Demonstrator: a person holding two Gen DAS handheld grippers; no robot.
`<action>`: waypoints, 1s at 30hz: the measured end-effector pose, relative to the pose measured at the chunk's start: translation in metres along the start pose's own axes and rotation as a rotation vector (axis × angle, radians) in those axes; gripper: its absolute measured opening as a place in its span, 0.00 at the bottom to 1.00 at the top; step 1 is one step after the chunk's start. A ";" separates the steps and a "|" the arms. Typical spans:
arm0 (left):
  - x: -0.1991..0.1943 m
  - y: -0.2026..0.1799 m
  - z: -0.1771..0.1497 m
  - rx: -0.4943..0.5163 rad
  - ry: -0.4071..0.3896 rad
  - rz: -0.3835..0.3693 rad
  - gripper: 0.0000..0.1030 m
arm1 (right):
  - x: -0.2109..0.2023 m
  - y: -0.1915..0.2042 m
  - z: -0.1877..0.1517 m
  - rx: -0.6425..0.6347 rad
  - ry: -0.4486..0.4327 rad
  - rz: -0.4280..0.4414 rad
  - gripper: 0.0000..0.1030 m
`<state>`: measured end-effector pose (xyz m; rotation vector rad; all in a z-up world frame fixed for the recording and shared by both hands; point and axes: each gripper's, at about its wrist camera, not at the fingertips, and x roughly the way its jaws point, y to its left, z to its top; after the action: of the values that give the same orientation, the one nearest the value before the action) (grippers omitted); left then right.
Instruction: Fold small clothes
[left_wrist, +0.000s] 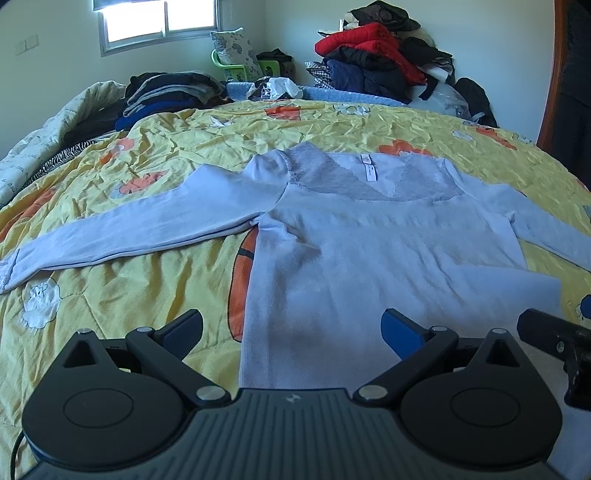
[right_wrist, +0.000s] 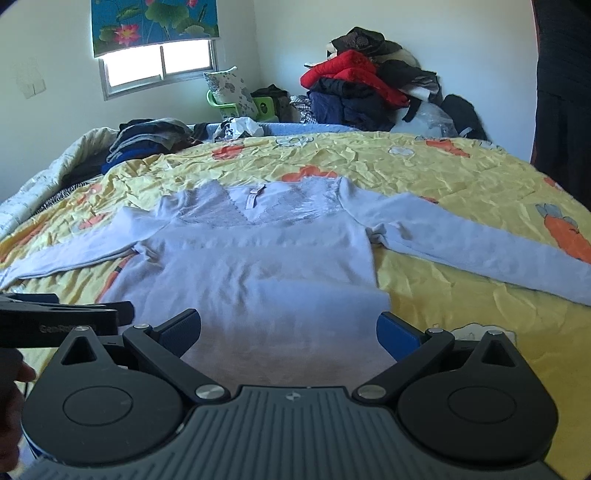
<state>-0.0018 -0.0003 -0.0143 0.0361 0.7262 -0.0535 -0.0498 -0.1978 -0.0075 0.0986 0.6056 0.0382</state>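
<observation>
A pale lilac long-sleeved top (left_wrist: 369, 236) with a grey lace neckline lies flat on the yellow patterned bedspread (left_wrist: 147, 288), collar away from me, both sleeves spread sideways. It also shows in the right wrist view (right_wrist: 258, 258). My left gripper (left_wrist: 291, 332) is open over the top's lower left hem. My right gripper (right_wrist: 288, 332) is open over the lower right hem. Both are empty. The right gripper shows in the left wrist view at the right edge (left_wrist: 554, 339), and the left gripper in the right wrist view at the left edge (right_wrist: 66, 314).
A pile of red and dark jackets (left_wrist: 380, 62) sits at the far right corner. Folded dark clothes (left_wrist: 166, 92) and a rolled quilt (left_wrist: 44, 140) lie at the far left. A green chair with a pillow (left_wrist: 236, 55) stands under the window.
</observation>
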 end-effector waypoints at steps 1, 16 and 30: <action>0.001 -0.001 0.001 0.000 0.001 -0.002 1.00 | 0.000 0.000 0.000 0.002 0.005 0.007 0.99; 0.022 -0.013 0.011 0.033 0.019 -0.011 1.00 | 0.013 -0.016 0.005 0.029 -0.008 0.018 0.98; 0.029 -0.016 0.023 0.061 -0.026 -0.043 1.00 | 0.015 -0.148 -0.005 0.427 -0.099 -0.127 0.90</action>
<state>0.0346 -0.0190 -0.0165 0.0783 0.6996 -0.1167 -0.0394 -0.3431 -0.0357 0.4727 0.5128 -0.2195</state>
